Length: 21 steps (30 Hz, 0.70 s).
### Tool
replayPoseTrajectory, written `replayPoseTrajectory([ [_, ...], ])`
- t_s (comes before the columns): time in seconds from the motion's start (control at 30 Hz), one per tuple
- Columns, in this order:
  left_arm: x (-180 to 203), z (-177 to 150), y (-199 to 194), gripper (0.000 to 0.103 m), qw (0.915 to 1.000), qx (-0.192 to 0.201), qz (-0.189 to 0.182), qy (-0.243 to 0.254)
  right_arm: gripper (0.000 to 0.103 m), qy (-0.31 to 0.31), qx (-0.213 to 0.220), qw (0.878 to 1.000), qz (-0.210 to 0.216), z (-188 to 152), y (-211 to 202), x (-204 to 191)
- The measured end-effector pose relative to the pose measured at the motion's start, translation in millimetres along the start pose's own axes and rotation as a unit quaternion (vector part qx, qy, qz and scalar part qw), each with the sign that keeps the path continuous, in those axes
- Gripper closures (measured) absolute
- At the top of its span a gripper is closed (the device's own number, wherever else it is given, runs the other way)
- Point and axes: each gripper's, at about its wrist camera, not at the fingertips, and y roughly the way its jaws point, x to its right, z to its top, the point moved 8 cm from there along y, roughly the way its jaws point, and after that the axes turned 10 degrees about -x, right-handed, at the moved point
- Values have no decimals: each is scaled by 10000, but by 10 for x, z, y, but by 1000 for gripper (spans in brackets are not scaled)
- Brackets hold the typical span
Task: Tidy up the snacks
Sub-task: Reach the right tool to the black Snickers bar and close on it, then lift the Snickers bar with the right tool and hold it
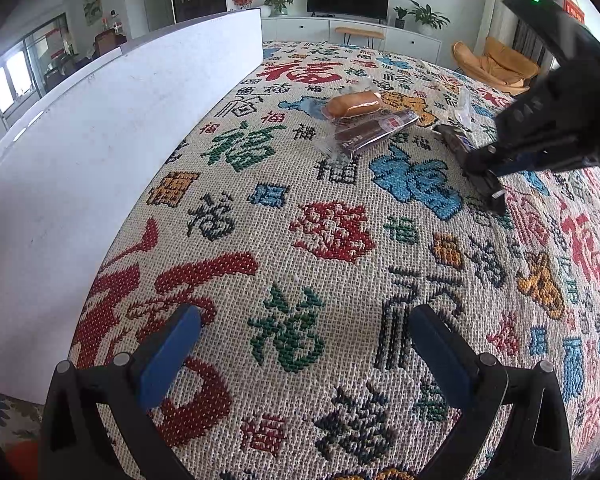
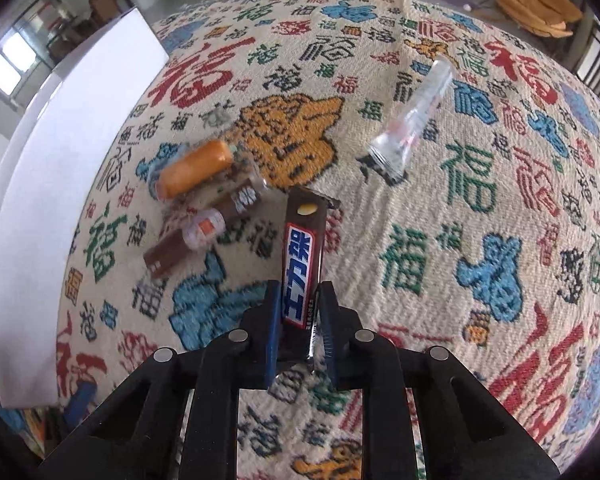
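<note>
My right gripper [image 2: 300,312] is shut on a brown chocolate bar [image 2: 302,256] and holds it just above the patterned cloth. In the left wrist view the right gripper [image 1: 486,172] shows at the right with the bar [image 1: 454,138] in it. An orange bread roll in clear wrap [image 2: 194,168] lies on a long brown wrapped snack [image 2: 204,228] to the bar's left; the roll [image 1: 354,105] and the brown snack [image 1: 374,130] lie far ahead in the left wrist view. A clear wrapped packet [image 2: 410,124] lies further right. My left gripper [image 1: 300,344] is open and empty over the cloth.
A white board or box wall [image 1: 100,152] runs along the cloth's left side and shows in the right wrist view [image 2: 52,184] too. The woven cloth [image 1: 300,240] covers the whole work surface. A TV stand, plants and an orange chair stand beyond the far edge.
</note>
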Motion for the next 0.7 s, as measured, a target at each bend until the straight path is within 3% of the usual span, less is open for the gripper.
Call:
replayPoseTrajectory([
  [0.13, 4, -5, -3, 0, 10000, -3, 0, 3, 85, -300, -227, 9992, -144, -336, -147, 347],
  [0.3, 1, -9, -6, 0, 10000, 0, 4, 2, 84, -665, -246, 9953, -667, -714, -261, 691],
  [0.4, -1, -11, -8, 0, 10000, 2, 3, 6, 74, -676, -215, 9954, -648, -900, -191, 796],
  [0.43, 0, -10, -8, 0, 10000, 2, 4, 7, 68, -645, 14, 9962, -583, -919, -223, 812],
  [0.47, 1, -19, -10, 0, 10000, 1, 3, 8, 48, -624, 139, 9961, -614, -942, -225, 831],
  [0.5, 1, -19, -10, 0, 10000, 1, 3, 9, 35, -598, 326, 9948, -759, -967, -244, 871],
  [0.53, 3, -19, -10, 0, 10000, 0, 2, 13, 31, -547, 545, 9936, -827, -970, -244, 898],
  [0.63, 5, -26, -9, 0, 10000, 0, 1, 16, 28, -376, 1217, 9908, -462, -1050, -285, 994],
  [0.7, 5, -27, -10, 0, 10000, 0, 2, 15, 27, -597, 1558, 9842, -590, -1069, -260, 944],
])
